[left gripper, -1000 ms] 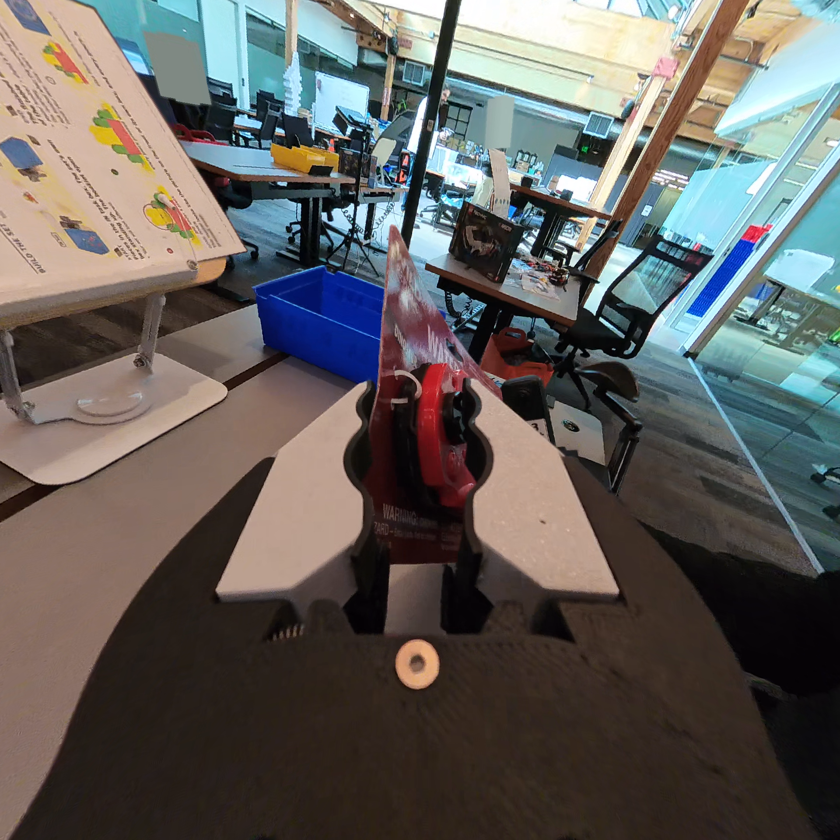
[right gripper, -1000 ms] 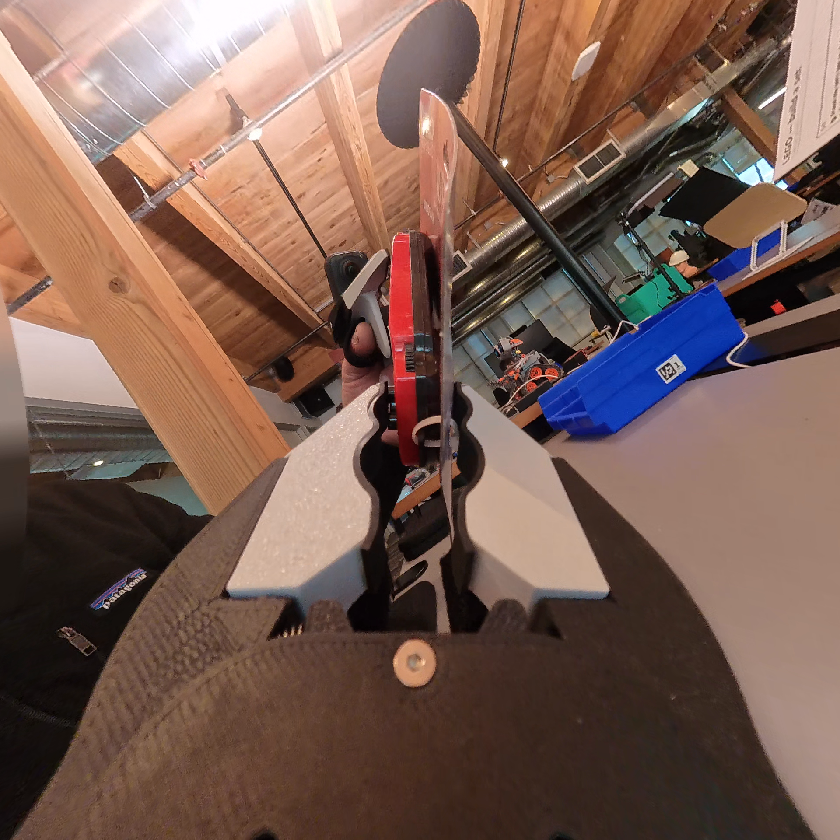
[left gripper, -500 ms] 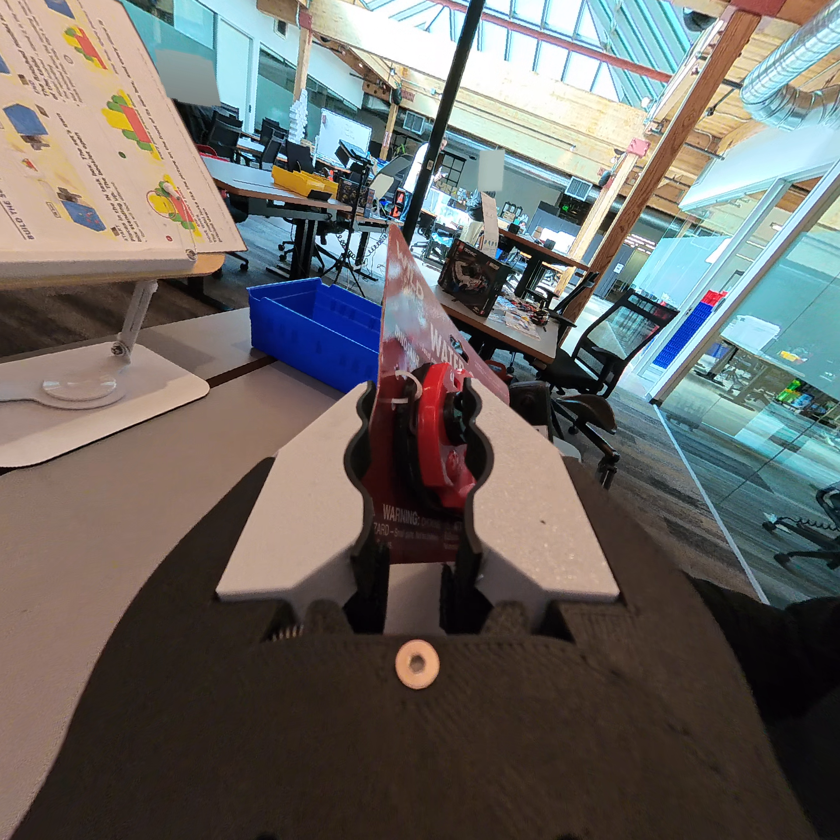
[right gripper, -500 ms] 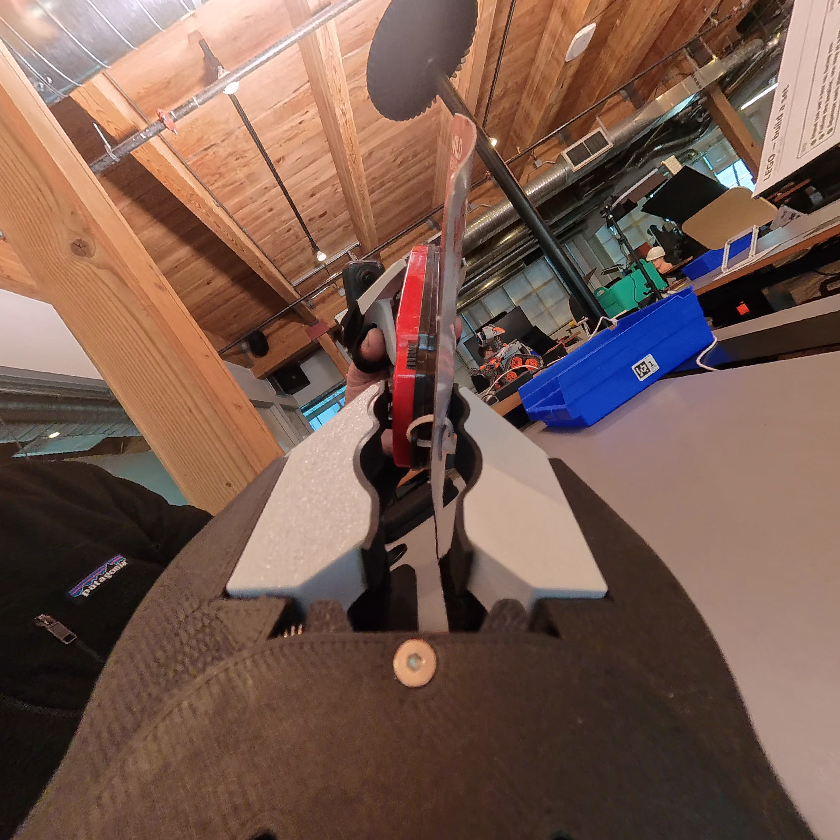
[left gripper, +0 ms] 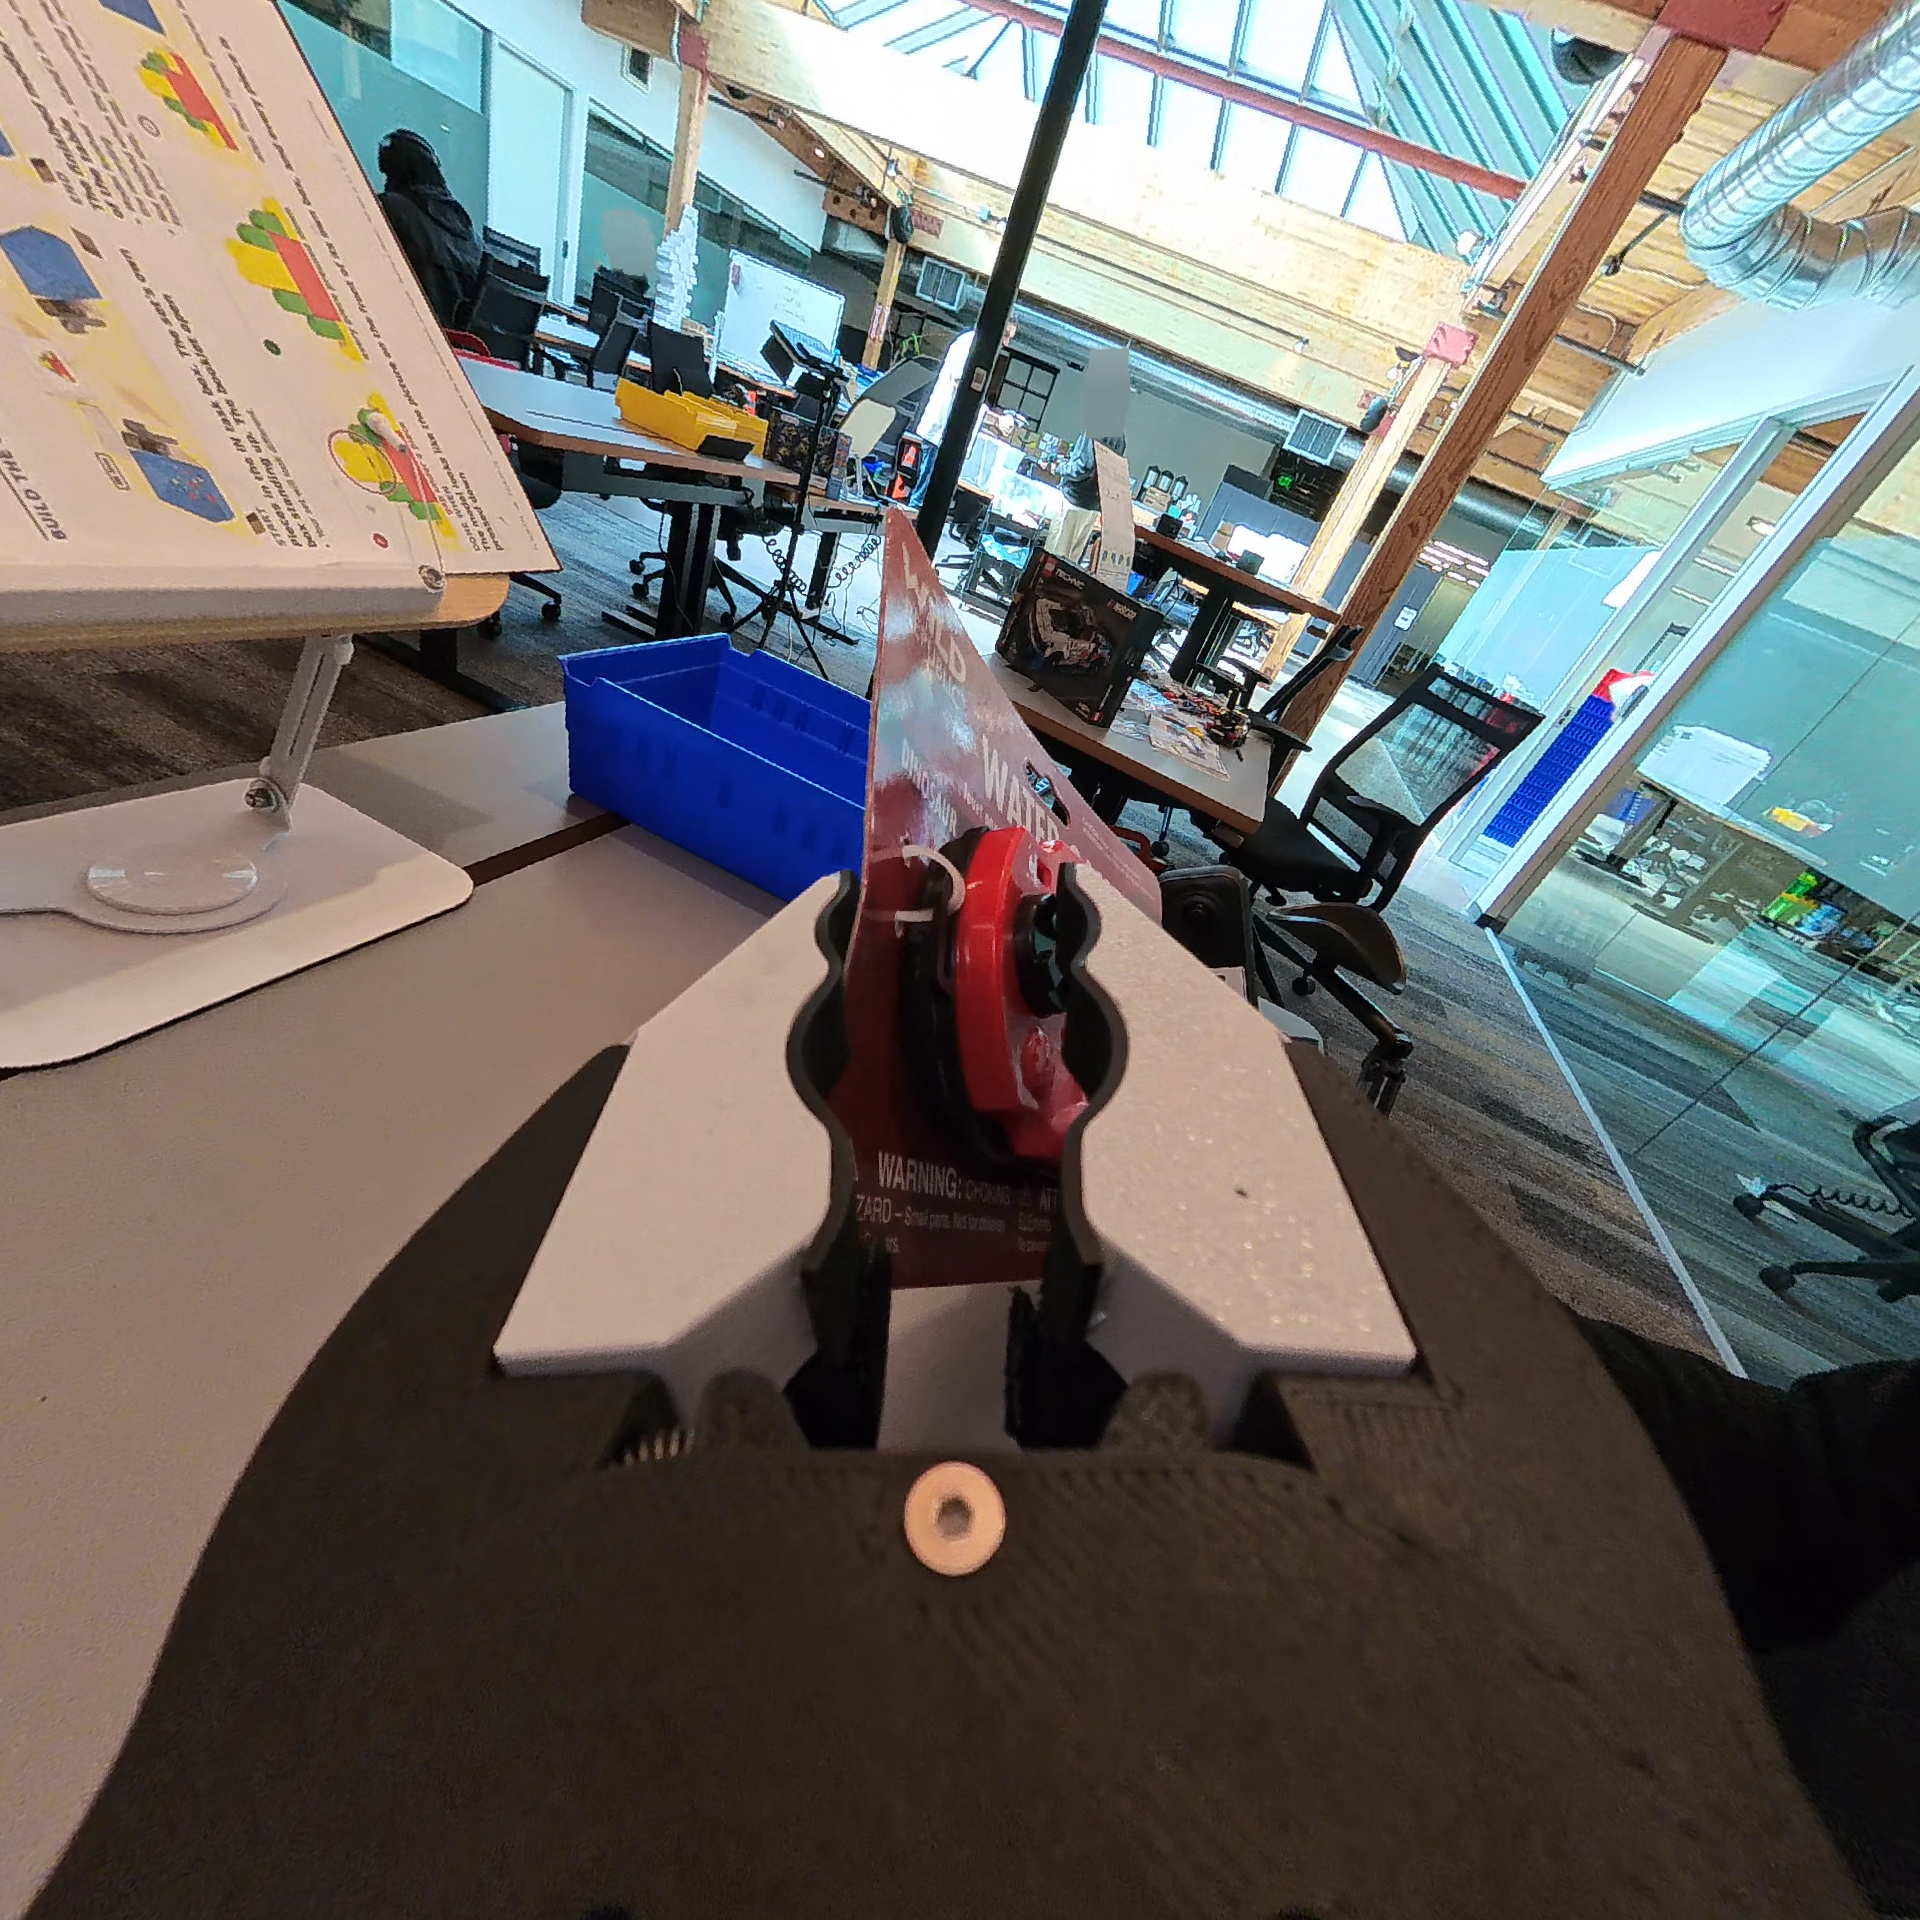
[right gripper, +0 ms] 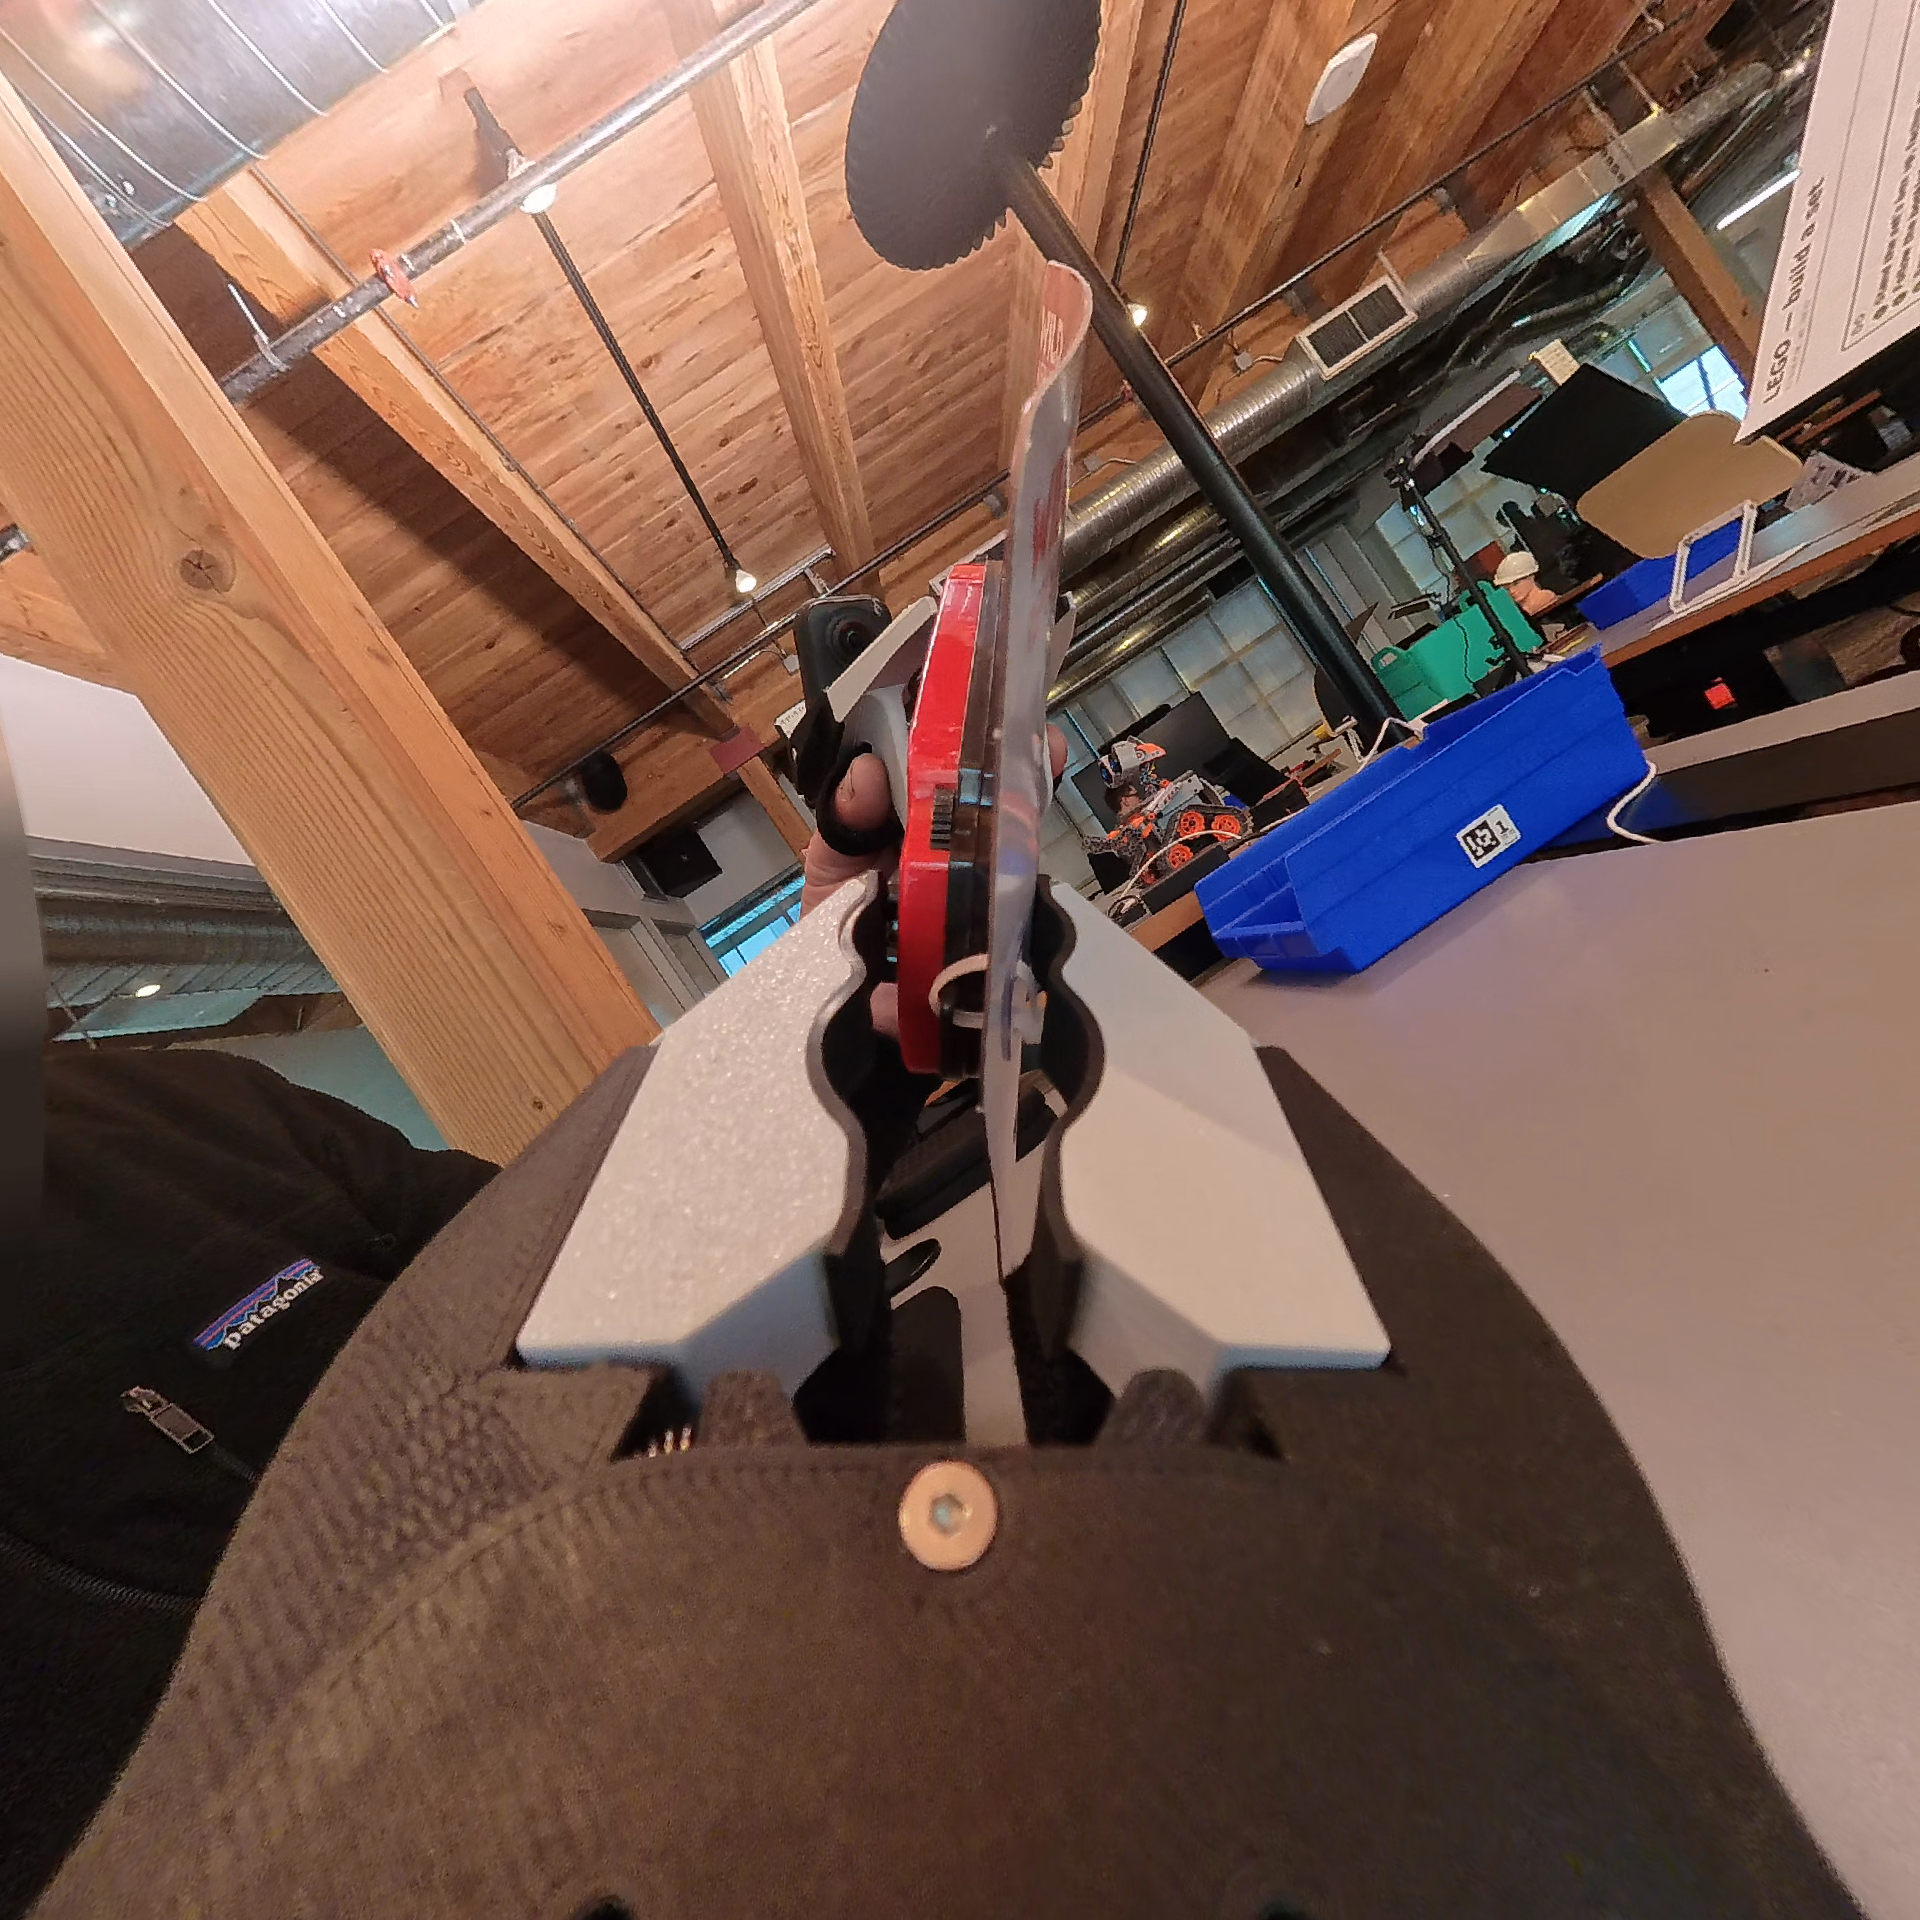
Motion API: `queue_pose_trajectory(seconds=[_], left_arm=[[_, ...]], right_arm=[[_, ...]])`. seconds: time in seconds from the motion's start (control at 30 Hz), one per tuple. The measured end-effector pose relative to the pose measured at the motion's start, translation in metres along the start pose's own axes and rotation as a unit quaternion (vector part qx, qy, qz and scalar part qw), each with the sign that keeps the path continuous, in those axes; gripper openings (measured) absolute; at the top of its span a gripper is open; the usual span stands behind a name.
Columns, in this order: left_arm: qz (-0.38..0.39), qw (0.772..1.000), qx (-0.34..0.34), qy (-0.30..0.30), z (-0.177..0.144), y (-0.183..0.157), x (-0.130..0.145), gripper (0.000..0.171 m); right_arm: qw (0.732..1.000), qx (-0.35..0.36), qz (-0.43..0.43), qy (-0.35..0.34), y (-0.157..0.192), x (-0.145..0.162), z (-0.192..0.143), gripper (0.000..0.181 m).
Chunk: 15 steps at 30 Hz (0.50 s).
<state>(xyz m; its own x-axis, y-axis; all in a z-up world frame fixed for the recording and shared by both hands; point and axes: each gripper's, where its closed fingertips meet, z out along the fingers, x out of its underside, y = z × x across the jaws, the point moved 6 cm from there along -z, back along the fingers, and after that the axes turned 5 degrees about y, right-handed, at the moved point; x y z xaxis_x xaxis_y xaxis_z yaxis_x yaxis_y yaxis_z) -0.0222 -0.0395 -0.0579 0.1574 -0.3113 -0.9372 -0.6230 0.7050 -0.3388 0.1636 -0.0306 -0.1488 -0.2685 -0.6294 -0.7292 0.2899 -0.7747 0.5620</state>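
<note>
Left wrist view: left gripper (left gripper: 956, 1039) fingers clenched on red toy (left gripper: 992, 1023) zip-tied to dark red backing card (left gripper: 930, 748), held above grey counter (left gripper: 312, 1091). Blue bin (left gripper: 717, 748) just beyond, instruction stand (left gripper: 229, 883) to side. Right gripper (right gripper: 951, 1013) clamps same card (right gripper: 1039, 623) edge-on, opposite side. Toy not yet off card; ties look intact, hard to be sure.

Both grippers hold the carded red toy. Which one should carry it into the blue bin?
Left, probably: the left gripper grips the toy card with the blue bin just ahead of its tips; the right gripper tilts ceilingward, bin off sideways.
</note>
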Motion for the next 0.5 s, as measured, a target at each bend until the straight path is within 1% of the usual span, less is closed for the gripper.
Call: queue_pose_trajectory(seconds=[0.23, 0.5], left_arm=[[-0.006, 1.0, 0.008, -0.011, 0.0, -0.002, 0.001, 0.036], [-0.021, 0.999, 0.007, -0.023, -0.002, -0.003, 0.014, 0.036]], right_arm=[[1.0, 0.007, -0.019, 0.015, 0.005, -0.004, -0.002, 0.023], [1.0, 0.007, -0.009, 0.015, 0.003, -0.009, -0.007, 0.025]])
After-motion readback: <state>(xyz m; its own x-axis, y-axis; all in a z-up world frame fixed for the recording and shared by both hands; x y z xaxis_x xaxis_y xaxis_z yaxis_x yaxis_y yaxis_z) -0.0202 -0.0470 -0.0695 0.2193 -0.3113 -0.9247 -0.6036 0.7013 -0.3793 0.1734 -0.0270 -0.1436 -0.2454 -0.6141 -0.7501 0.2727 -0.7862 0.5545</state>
